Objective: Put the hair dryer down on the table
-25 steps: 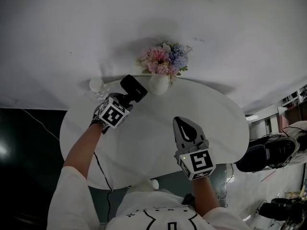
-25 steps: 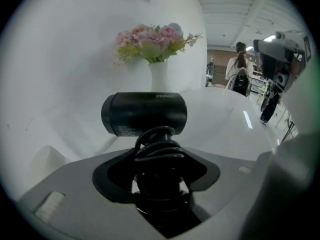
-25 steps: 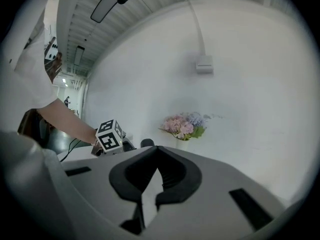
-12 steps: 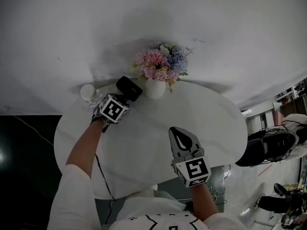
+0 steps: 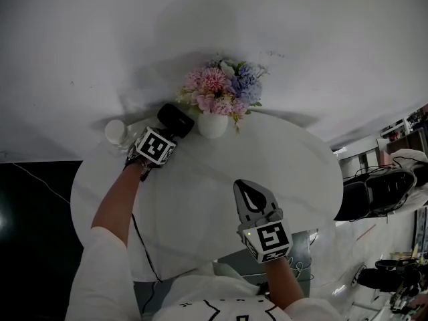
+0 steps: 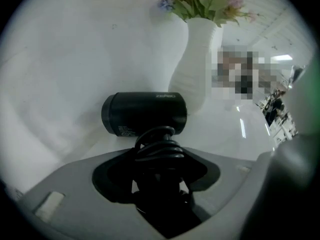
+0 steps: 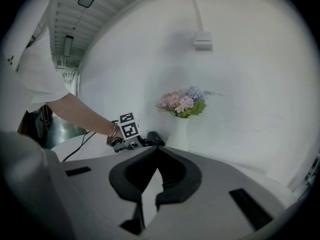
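The black hair dryer (image 5: pixel 175 120) is held over the far left of the round white table (image 5: pixel 301 172), right beside the vase. My left gripper (image 5: pixel 167 134) is shut on its handle. In the left gripper view the barrel (image 6: pixel 145 113) lies crosswise ahead of the jaws, with the coiled cord (image 6: pixel 159 146) bunched on the handle between them. I cannot tell whether the dryer touches the tabletop. My right gripper (image 5: pixel 250 184) hovers over the table's near side, jaws together and empty, and the same gripper (image 7: pixel 159 151) points toward the vase in its own view.
A white vase (image 5: pixel 212 124) of pink and blue flowers (image 5: pixel 224 89) stands at the table's back edge against the wall. A small white cup (image 5: pixel 115 131) sits left of the dryer. A black cable (image 5: pixel 137 233) hangs off the near left edge.
The head view has shifted a little. The left gripper keeps its hold on the hair dryer beside the vase. The right gripper stays where it was.
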The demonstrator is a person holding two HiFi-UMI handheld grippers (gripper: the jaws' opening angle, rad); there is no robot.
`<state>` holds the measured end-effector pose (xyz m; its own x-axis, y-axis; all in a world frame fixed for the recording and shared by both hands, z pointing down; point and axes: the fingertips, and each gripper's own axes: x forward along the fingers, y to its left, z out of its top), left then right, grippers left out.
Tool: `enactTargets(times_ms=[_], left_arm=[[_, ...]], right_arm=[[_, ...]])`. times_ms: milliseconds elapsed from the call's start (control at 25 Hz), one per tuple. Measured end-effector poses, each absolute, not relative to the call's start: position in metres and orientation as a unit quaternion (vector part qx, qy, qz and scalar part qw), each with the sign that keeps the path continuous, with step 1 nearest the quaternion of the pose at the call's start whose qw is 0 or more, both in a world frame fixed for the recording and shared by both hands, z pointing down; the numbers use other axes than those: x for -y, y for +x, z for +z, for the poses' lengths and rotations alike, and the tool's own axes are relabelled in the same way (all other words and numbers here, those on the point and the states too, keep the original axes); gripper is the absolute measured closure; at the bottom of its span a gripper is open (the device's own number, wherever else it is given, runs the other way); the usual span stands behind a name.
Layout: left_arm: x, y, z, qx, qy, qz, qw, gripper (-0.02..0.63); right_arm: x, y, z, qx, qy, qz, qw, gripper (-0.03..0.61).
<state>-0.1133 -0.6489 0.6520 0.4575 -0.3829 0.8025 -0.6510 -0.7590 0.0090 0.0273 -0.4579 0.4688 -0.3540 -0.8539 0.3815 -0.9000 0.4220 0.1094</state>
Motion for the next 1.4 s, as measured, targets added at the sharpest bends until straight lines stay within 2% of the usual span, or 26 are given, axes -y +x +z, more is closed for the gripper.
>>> enactTargets(times_ms=[360,480,600,1000,1400], left_arm=[[0.652,-0.112,0.654,0.299,0.848,0.401,0.174,0.354],[0.650,-0.111,0.652,0.295,0.853,0.393,0.176,0.281],[0.646,-0.115,0.650,0.299,0.850,0.401,0.163,0.264],[0.633,-0.121,0.605,0.333,0.853,0.392,0.091,0.258],[0.599,-0.135,0.527,0.387,0.853,0.343,0.065,0.258]], right_arm=[[0.465,0.016,0.474,0.826,0.525,0.064,0.194,0.578],[0.464,0.012,0.475,0.829,0.520,0.061,0.195,0.580],[0.460,0.010,0.474,0.830,0.519,0.064,0.194,0.578],[0.471,0.003,0.458,0.841,0.513,0.039,0.168,0.578],[0.455,-0.003,0.418,0.854,0.502,0.001,0.136,0.578]])
